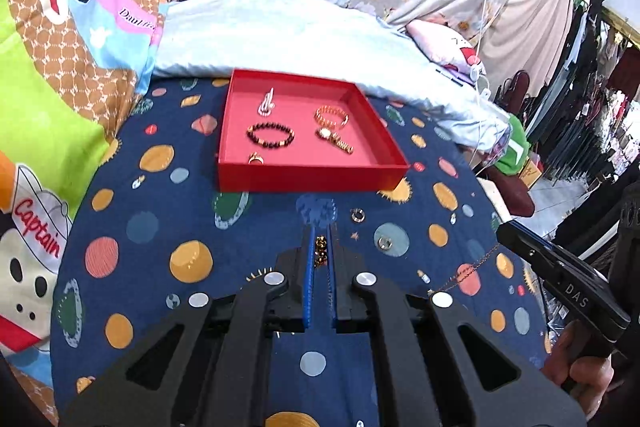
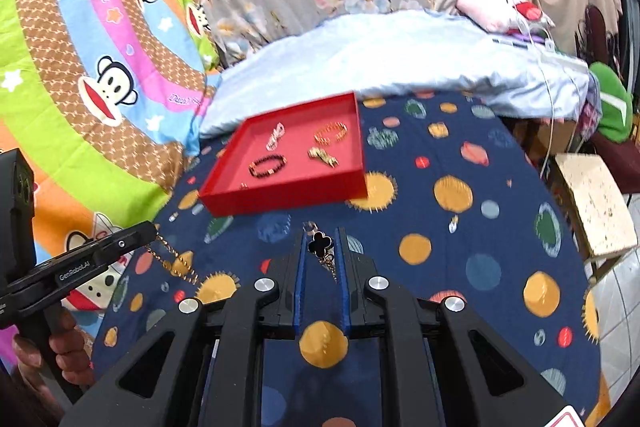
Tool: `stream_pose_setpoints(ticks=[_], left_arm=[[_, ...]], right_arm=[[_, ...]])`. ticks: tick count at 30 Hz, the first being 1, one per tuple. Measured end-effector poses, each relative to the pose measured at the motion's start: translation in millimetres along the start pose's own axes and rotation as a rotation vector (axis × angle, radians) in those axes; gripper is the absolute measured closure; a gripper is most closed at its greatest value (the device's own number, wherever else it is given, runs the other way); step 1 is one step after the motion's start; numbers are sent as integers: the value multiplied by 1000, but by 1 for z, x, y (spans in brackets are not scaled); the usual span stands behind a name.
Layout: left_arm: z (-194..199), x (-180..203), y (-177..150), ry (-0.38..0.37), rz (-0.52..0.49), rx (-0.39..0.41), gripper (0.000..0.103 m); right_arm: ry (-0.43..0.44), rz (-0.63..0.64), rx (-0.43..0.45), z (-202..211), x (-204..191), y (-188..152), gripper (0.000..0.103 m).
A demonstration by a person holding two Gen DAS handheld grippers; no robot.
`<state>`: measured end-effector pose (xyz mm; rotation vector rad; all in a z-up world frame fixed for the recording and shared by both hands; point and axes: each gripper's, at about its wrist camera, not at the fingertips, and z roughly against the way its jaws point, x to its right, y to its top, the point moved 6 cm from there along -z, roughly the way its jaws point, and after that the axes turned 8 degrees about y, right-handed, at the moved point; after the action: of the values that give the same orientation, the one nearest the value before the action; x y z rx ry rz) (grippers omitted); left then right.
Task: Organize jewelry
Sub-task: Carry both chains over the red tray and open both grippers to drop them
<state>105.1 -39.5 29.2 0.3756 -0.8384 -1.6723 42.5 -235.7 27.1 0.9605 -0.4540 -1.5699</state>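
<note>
A red tray (image 1: 312,175) (image 2: 280,201) lies on the dark planet-print blanket. It holds a black bead bracelet (image 1: 270,135), a gold bracelet (image 1: 331,115), a gold watch (image 1: 334,139), a silver clip (image 1: 267,103) and a ring (image 1: 256,159). My left gripper (image 1: 320,227) (image 2: 152,229) is shut on a chunky gold chain (image 1: 320,251) (image 2: 176,261), which dangles above the blanket in front of the tray. My right gripper (image 2: 320,229) (image 1: 502,229) is shut on a black clover pendant (image 2: 322,244) with a thin chain (image 1: 476,263) trailing from it. Whether both chains are one piece I cannot tell.
Two small rings (image 1: 357,215) (image 1: 385,242) lie loose on the blanket just right of the left gripper. A pale blue pillow (image 1: 280,35) lies right behind the tray, cartoon bedding (image 2: 80,87) rises on the left. The bed's edge and a speckled stool (image 2: 596,203) are on the right.
</note>
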Motion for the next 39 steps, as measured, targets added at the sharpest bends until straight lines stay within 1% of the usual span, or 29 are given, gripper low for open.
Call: stream_pose_setpoints(ticks=[4,9,13,17,21,23,26,32,34,36,37,39], left_arm=[[9,-1,16,-4,-11,33,98],[12,-4,43,-4,-28,75,99],[7,-5,71,6,-41,103,99],[-4,-2,98,21,-59,126,99],[-20,6,125,29,-84,150,99],[-28,9,137,30,-85,152,99],[-47,14,152,30,-86,151,99],[-86,19,155,46,-90,91,99],[-95,19,154,50,-93,78,98],[-102,19,151,59,-94,68,98],[-104,18,150,66,-92,70,97],[-105,16,148,86,-89,73,84]], right_arm=[[5,50,29,6,-12,20,91],[52,80,47,4,-24,47,91],[90,98,68,-3,-32,81,91],[97,125,82,-21,-39,118,91],[104,134,80,-46,-43,148,91],[112,127,67,-60,-43,157,91],[114,110,41,-84,-39,164,91],[102,81,-37,-127,-24,157,90],[88,74,-42,-134,-18,153,87],[78,71,-43,-137,-15,150,76],[75,69,-40,-137,-14,150,73],[68,72,-33,-135,-13,149,68]])
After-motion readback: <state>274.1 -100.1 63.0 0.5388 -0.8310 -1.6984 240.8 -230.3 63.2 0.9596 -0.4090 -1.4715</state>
